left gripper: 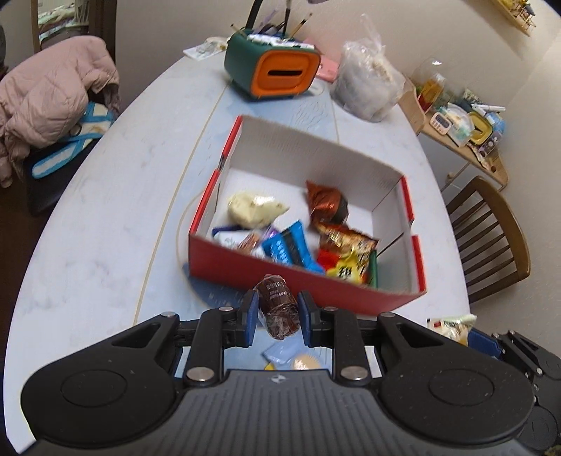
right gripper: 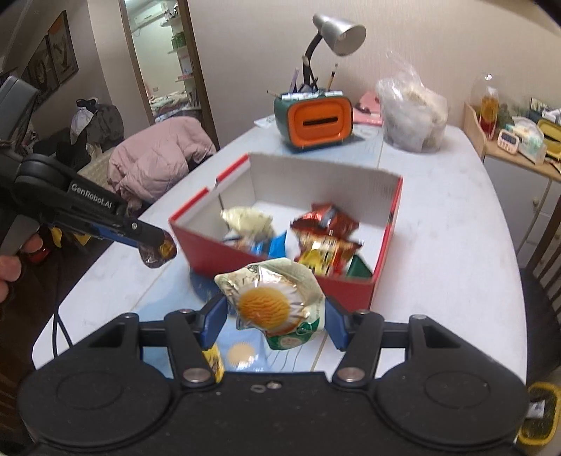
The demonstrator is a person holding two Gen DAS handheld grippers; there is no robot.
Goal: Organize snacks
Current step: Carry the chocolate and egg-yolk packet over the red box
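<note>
We hold a dark wrapped snack pinched in the left tongs and a daisy-print packet clamped in the right tongs, so we should carry both over the red box's near wall before letting go

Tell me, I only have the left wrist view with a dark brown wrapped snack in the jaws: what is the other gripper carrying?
Observer: The right gripper is shut on a crinkled silver-and-green packet with an orange flower print.
Operator: Is that packet over the red cardboard box yet?
Observer: No, it sits in front of the near wall of the red cardboard box, not above the opening.
Operator: Anything tall behind the box that I'm missing?
Observer: A grey gooseneck desk lamp rises behind the green-and-orange pen holder; your view cuts off its shade.
</note>
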